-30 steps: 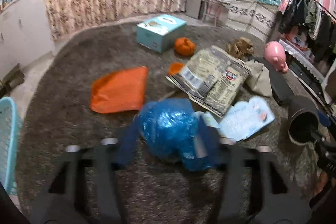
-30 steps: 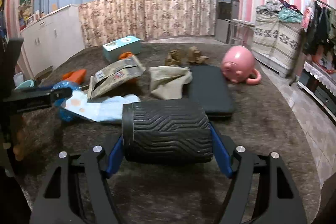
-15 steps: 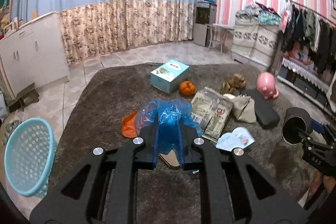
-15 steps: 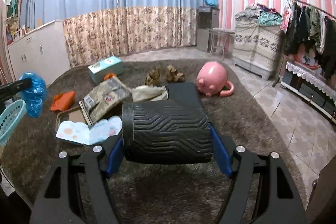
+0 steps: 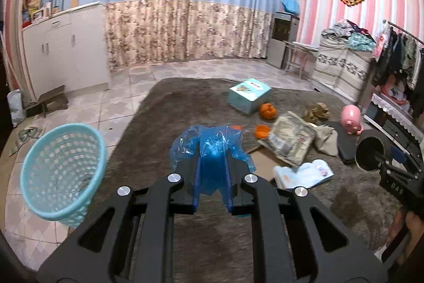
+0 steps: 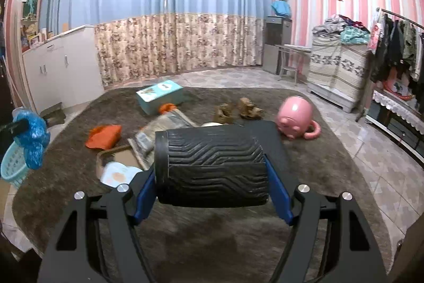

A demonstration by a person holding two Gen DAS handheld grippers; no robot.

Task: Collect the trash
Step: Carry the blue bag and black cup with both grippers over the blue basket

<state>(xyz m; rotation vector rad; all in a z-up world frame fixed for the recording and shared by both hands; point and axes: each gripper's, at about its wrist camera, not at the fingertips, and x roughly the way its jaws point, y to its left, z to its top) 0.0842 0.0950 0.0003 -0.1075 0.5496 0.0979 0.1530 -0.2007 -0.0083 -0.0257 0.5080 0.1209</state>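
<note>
My left gripper is shut on a crumpled blue plastic bag and holds it in the air above the brown carpet; the bag also shows at the far left of the right wrist view. A light blue mesh basket stands on the tiled floor to the left of the bag. My right gripper is shut on a black ribbed cylinder, which also shows in the left wrist view. Other trash lies on the carpet: an orange bag, a printed foil packet, a pale blue wrapper.
A teal box, an orange pumpkin toy, a pink pig toy, a black pad, beige cloth and brown shoes lie on the carpet. White cabinets stand left, a clothes rack right.
My left gripper has closed on the blue bag, lifted it off the carpet and drawn back toward the basket. My right gripper has risen with the black cylinder still in it.
</note>
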